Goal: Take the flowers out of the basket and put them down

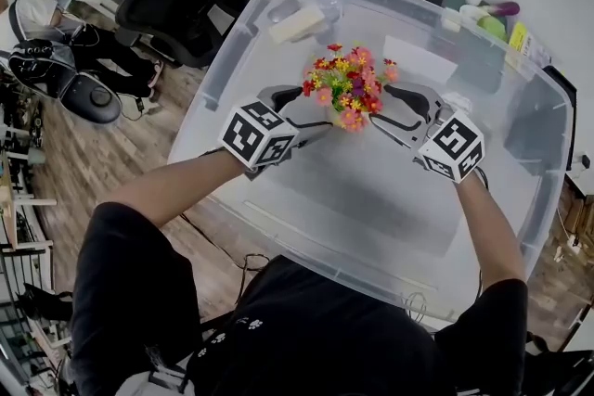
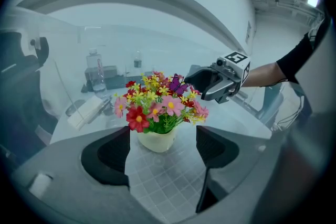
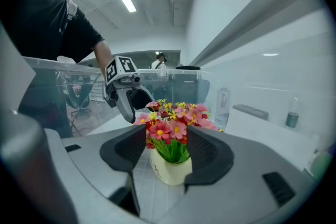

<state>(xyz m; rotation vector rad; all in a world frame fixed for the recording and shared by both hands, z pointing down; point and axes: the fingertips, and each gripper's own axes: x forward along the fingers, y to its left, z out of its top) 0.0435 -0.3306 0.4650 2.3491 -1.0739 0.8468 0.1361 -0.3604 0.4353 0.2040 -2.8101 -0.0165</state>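
2 grippers, 1 pot of flowers, 1 basket; listed L to R per head view.

Item 1 – basket [image 1: 215,74]: clear plastic bin, left wall at centre-left of frame. Holds all items below.

Item 2 – left gripper [image 1: 299,112]: just left of centre. Jaws spread, nothing pinched. Pot just ahead of the gap in left gripper view, not touched.

Item 3 – flowers [image 1: 350,86]: centre of frame, upright in cream pot [image 3: 168,168], standing on basket floor. Not yet out.

Item 4 – right gripper [image 1: 393,112]: just right of centre. Jaws spread either side of pot, blooms close to inner faces. No firm press visible.

Handling, est.:
- Grip low on pot body, not on blooms or stems.
- Close right jaws till pads bear evenly on both sides.
- Keep pot upright and lift straight up, clear of basket rim.
- Keep left jaws wide & off petals, as a steady only.

Risk: round pot likely to slip or tilt if pinched near top edge.
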